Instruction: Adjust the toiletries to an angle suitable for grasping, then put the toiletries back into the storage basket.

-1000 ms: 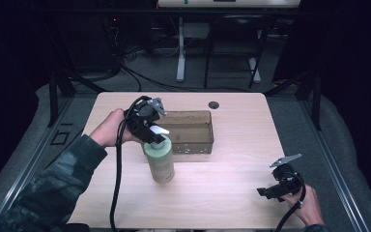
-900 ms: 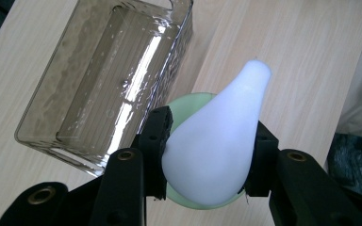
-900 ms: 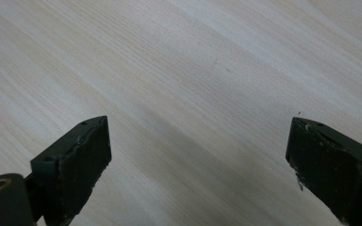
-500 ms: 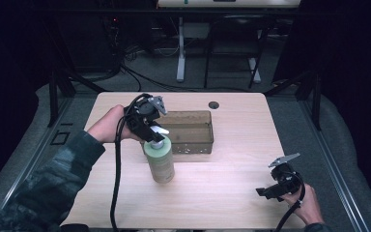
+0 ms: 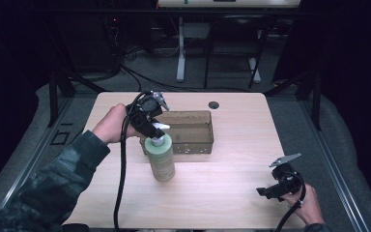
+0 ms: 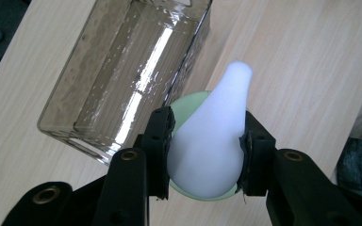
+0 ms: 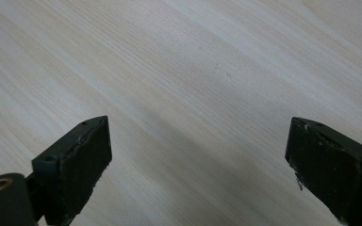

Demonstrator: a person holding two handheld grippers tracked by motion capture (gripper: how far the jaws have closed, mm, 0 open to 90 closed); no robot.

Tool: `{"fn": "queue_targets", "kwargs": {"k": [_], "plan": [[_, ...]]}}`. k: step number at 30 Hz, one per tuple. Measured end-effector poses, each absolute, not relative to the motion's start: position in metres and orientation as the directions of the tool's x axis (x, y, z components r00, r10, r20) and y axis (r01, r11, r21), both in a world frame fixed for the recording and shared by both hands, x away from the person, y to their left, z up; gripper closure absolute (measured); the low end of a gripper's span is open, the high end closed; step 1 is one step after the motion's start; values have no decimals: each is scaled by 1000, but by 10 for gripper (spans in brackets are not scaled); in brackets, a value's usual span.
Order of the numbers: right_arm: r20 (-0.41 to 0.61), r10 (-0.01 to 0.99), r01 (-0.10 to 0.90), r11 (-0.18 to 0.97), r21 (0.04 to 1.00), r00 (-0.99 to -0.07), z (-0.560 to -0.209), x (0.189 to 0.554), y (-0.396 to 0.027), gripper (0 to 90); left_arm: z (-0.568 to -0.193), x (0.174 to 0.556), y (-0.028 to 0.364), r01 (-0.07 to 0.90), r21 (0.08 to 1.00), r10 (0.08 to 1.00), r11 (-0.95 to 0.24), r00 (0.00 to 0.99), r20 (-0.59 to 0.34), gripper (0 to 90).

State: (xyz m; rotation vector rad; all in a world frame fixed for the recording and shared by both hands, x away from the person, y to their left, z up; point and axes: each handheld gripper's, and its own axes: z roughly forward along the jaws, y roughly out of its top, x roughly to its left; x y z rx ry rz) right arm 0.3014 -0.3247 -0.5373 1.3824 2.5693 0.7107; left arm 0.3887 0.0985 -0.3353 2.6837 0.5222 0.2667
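Observation:
A pale green bottle (image 5: 160, 162) stands upright on the wooden table (image 5: 222, 193), just in front of a clear plastic bin (image 5: 211, 131). My left gripper (image 5: 156, 129) comes down on it from above and is shut on its white pump head (image 6: 209, 141). Its jaws have just been closing a little further, with the pump head squeezed between the two black pads (image 6: 159, 141). In the left gripper view the bin (image 6: 122, 70) lies beyond the bottle and looks empty. My right gripper (image 5: 264, 191) rests near the table's front right corner, open (image 7: 198, 141) over bare wood.
A small dark round grommet (image 5: 214, 104) sits at the table's far edge. The left gripper's black cable (image 5: 122, 169) hangs down across the table's left front. Dark floor, cables and table legs lie beyond the far edge.
The person's left forearm has shifted slightly. The bottle, the bin and the right gripper stay where they were.

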Motion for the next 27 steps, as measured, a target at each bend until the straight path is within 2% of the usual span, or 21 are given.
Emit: {"fn": "queue_targets", "kwargs": {"k": [27], "plan": [[92,820,748,463,475,-566,-535,300,-326,57,-337,387,102,297,435,369,-850,925,88,623]]}}
